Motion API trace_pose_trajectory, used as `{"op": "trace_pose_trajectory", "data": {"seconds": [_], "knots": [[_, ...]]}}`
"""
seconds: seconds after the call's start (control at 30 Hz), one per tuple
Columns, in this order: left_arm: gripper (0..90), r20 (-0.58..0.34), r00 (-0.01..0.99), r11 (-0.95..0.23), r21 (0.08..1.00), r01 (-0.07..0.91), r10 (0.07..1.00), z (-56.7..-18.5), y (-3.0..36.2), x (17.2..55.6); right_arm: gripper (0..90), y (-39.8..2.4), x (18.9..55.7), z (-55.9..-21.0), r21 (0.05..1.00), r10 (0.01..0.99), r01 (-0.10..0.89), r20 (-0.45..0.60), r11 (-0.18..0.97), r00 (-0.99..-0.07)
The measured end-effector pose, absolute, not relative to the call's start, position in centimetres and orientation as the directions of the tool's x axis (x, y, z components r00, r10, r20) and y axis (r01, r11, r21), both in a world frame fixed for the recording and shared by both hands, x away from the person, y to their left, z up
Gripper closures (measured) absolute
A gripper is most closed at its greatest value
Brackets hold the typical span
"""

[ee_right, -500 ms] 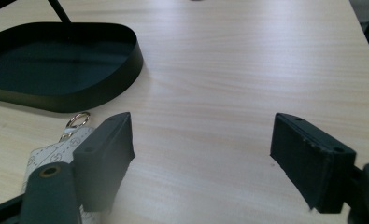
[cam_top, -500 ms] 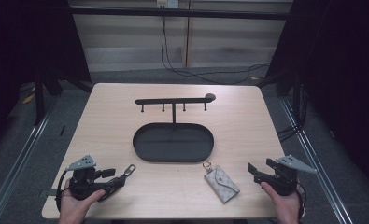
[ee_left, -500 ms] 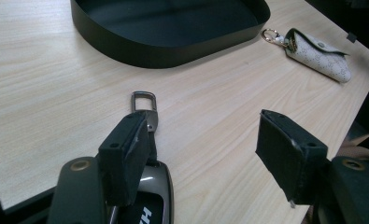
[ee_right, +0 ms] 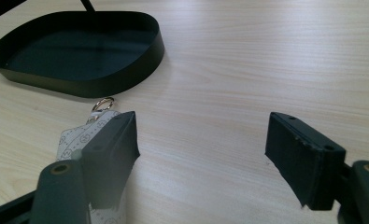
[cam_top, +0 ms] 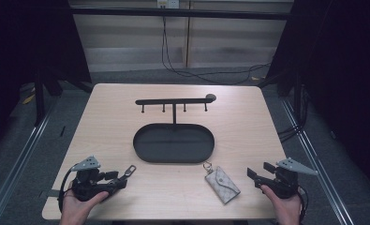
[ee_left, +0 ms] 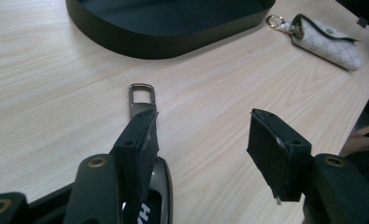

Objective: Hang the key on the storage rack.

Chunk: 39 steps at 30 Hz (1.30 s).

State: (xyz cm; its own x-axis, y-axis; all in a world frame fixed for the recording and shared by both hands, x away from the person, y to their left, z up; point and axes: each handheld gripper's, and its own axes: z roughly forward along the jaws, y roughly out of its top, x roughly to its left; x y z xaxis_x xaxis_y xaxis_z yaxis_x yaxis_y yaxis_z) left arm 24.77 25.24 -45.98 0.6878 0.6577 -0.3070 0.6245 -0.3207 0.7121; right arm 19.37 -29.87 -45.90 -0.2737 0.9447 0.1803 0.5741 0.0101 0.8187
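Observation:
A car key fob with a metal clasp [cam_top: 129, 171] lies on the table at the front left. Its clasp [ee_left: 141, 95] pokes out past one jaw of my left gripper [ee_left: 203, 135], and the fob body lies under that jaw. My left gripper [cam_top: 112, 180] is open with bare table in the gap. A pale patterned key pouch [cam_top: 222, 183] with a gold ring lies at the front, right of centre. My right gripper [cam_top: 257, 173] is open, just right of it. In the right gripper view the pouch [ee_right: 74, 140] sits behind one jaw of that gripper [ee_right: 203, 135].
A black oval tray [cam_top: 173, 157] with an upright hook rack [cam_top: 173, 101] stands mid-table, and its wall [ee_left: 173, 39] [ee_right: 93, 86] is just beyond both grippers. The pouch [ee_left: 327, 39] lies off to the right in the left gripper view. The table's front edge is close under both hands.

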Motion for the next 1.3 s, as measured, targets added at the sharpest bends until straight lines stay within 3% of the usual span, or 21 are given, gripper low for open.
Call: {"op": "trace_pose_trajectory", "data": {"seconds": [0.1, 0.4, 0.47, 0.6, 0.73, 1.03, 1.3], "knots": [[35.5, -0.303, 0.682, -0.331, 0.698, 0.634, 0.665, -45.9, 25.0, 24.9, 25.7, -29.9, 19.4, -45.9, 0.816, 0.945, 0.578, 0.182, 0.009, -0.272], [39.1, -0.295, 0.67, -0.345, 0.678, 0.649, 0.681, -45.1, 25.2, 25.9, 25.9, -29.8, 19.3, -45.9, 0.814, 0.944, 0.58, 0.178, 0.018, -0.279], [45.0, -0.278, 0.647, -0.35, 0.658, 0.667, 0.71, -45.0, 25.0, 26.1, 25.9, -29.8, 19.4, -45.9, 0.813, 0.942, 0.582, 0.181, 0.017, -0.281], [43.9, -0.287, 0.641, -0.35, 0.647, 0.678, 0.712, -44.5, 24.7, 26.5, 25.9, -29.7, 19.5, -45.9, 0.812, 0.941, 0.584, 0.182, 0.02, -0.285], [43.2, -0.228, 0.652, -0.385, 0.651, 0.654, 0.723, -43.8, 24.7, 26.6, 25.9, -29.8, 19.4, -45.9, 0.815, 0.942, 0.58, 0.182, 0.017, -0.283], [50.0, -0.198, 0.682, -0.454, 0.613, 0.646, 0.704, -42.9, 24.3, 27.2, 25.5, -29.8, 19.6, -46.0, 0.807, 0.938, 0.591, 0.19, 0.019, -0.29], [49.8, -0.184, 0.691, -0.491, 0.579, 0.651, 0.699, -42.5, 23.2, 28.1, 25.5, -29.9, 19.5, -46.0, 0.808, 0.94, 0.588, 0.192, 0.011, -0.281]]}}
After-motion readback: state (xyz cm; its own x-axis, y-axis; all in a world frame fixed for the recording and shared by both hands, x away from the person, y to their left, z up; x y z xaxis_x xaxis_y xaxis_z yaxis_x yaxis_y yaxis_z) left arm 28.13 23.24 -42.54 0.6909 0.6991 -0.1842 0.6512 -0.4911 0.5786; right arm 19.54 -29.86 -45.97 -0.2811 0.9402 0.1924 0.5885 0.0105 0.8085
